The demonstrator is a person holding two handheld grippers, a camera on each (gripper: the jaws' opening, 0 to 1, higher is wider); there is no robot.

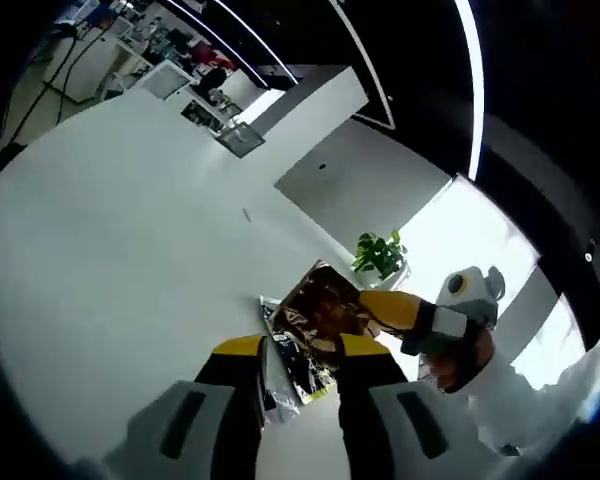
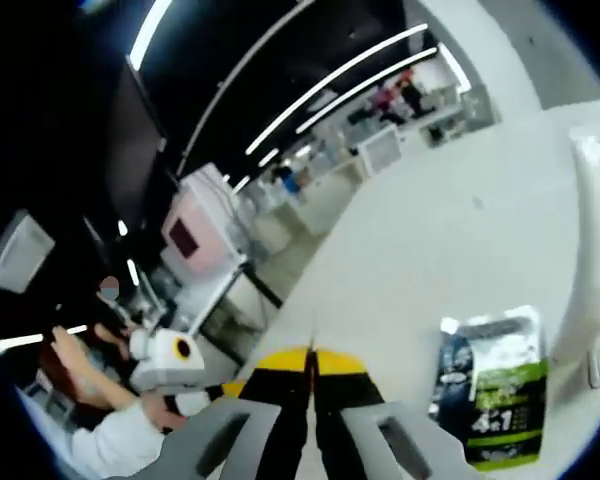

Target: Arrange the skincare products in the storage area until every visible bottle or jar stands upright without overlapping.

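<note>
A: While your left gripper [image 1: 302,362] stands spread around the silver-green sachet [image 1: 292,368], where's the other?

B: Right gripper [image 2: 312,385] is clenched empty; a green-white pouch [image 2: 492,400] lies beside it. Close squarely before lifting.

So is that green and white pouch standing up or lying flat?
Lying flat: the pouch rests face-up on the white table, its printed front fully showing beside the shut right gripper.
</note>
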